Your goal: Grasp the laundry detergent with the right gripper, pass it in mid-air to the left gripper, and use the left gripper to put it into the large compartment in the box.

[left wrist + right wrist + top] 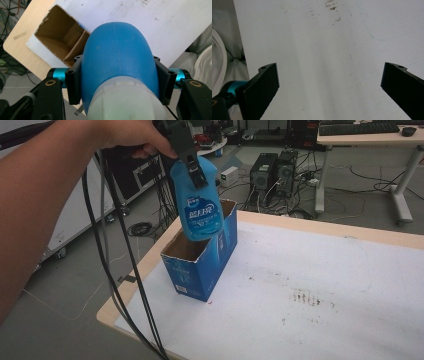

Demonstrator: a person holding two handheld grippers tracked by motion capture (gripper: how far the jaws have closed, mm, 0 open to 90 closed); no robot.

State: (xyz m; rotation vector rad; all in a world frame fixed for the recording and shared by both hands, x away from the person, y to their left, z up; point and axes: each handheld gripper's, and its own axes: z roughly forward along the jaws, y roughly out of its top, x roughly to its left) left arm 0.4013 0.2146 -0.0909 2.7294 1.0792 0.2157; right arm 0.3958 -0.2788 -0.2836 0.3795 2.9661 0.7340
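Blue bottle upright, base down over open box | left tool pinching its neck

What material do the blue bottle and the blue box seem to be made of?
The blue bottle looks like smooth, slightly matte plastic: a moulded seam line runs along its rounded body. The blue box seems to be printed cardboard: its inside is bare brown and its cut top edge is rough.
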